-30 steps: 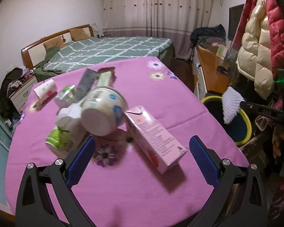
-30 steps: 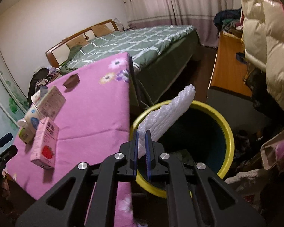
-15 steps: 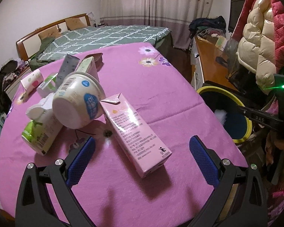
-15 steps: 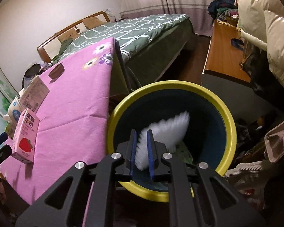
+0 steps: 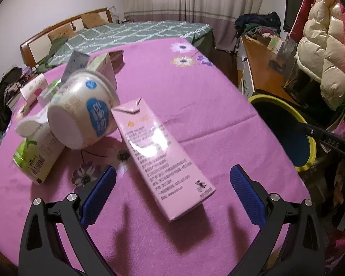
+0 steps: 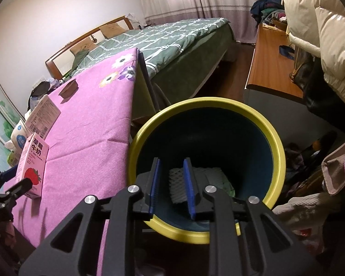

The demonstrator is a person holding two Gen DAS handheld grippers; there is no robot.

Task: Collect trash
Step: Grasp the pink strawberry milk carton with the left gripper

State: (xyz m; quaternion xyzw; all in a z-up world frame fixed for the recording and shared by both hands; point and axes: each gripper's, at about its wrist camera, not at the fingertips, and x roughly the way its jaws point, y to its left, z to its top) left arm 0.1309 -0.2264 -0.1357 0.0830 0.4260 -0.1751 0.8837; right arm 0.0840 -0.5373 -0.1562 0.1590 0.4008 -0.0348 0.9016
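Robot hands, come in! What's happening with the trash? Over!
Right gripper opening over bin; foam net dropped inside. Left gripper open, straddling pink carton. Nothing blocking.

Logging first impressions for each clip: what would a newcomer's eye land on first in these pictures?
Probably the pink milk carton lying on the bright magenta tablecloth, right between the wide-open fingers of the left gripper, with a tipped white tub beside it. Next, the yellow-rimmed bin beside the table, where the right gripper is opening above white foam netting lying inside.
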